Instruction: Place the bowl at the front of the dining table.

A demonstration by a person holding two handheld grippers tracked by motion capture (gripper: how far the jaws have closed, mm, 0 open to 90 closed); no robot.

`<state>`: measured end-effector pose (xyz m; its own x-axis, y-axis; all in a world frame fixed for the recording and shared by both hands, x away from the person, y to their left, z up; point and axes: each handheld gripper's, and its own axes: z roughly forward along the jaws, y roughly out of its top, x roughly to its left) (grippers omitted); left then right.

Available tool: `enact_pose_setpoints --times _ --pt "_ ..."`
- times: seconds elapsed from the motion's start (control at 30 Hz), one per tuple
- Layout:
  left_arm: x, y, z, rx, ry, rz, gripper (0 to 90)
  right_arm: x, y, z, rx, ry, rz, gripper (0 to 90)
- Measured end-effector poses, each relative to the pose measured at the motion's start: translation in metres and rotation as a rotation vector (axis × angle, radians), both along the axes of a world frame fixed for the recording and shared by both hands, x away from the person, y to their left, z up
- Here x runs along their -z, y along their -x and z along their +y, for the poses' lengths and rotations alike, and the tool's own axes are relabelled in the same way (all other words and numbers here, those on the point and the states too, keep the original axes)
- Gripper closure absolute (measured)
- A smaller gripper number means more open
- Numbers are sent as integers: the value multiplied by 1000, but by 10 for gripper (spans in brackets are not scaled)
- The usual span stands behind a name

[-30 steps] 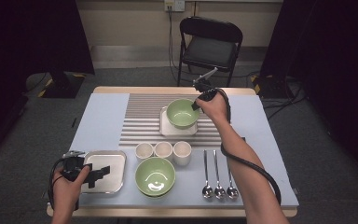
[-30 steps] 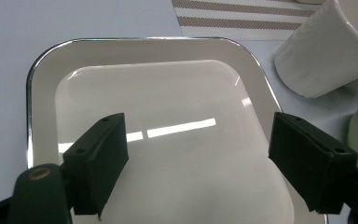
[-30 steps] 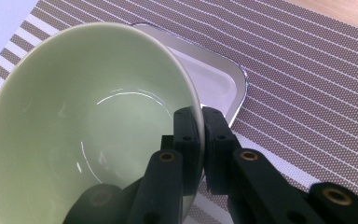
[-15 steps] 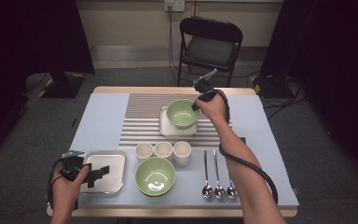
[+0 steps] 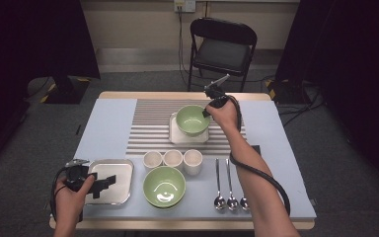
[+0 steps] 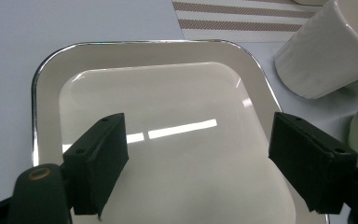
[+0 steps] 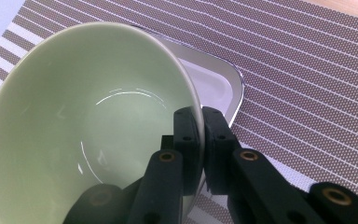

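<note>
A pale green bowl (image 5: 191, 119) (image 7: 88, 121) sits over a small square tray (image 5: 177, 137) (image 7: 214, 84) on the striped mat. My right gripper (image 5: 207, 112) (image 7: 201, 126) is shut on the bowl's right rim, one jaw inside and one outside. At the front left my left gripper (image 5: 103, 183) (image 6: 196, 163) hovers open over an empty cream tray with a metal rim (image 5: 121, 168) (image 6: 144, 60), nothing between its jaws. A second green bowl (image 5: 164, 186) stands at the front centre.
Three white cups (image 5: 172, 159) stand in a row behind the front bowl; one cup (image 6: 326, 51) shows in the left gripper view. Three spoons (image 5: 231, 190) lie at the front right. A folding chair (image 5: 222, 47) stands beyond the table's far edge.
</note>
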<state>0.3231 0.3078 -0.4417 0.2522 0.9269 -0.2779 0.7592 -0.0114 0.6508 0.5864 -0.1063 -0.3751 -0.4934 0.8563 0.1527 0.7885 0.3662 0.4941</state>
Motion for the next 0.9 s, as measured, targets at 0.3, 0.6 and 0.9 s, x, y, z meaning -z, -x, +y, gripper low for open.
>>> enact_pose_setpoints --times 0.3,0.6,0.9 --pt "0 0 -1 7 -4 0 192 6 -1 2 11 -4 4 858" --pt "0 1 0 4 -4 1 192 12 -3 3 24 -1 11 858" --pt "1 0 -1 6 -5 3 193 18 -4 6 24 -2 11 858"
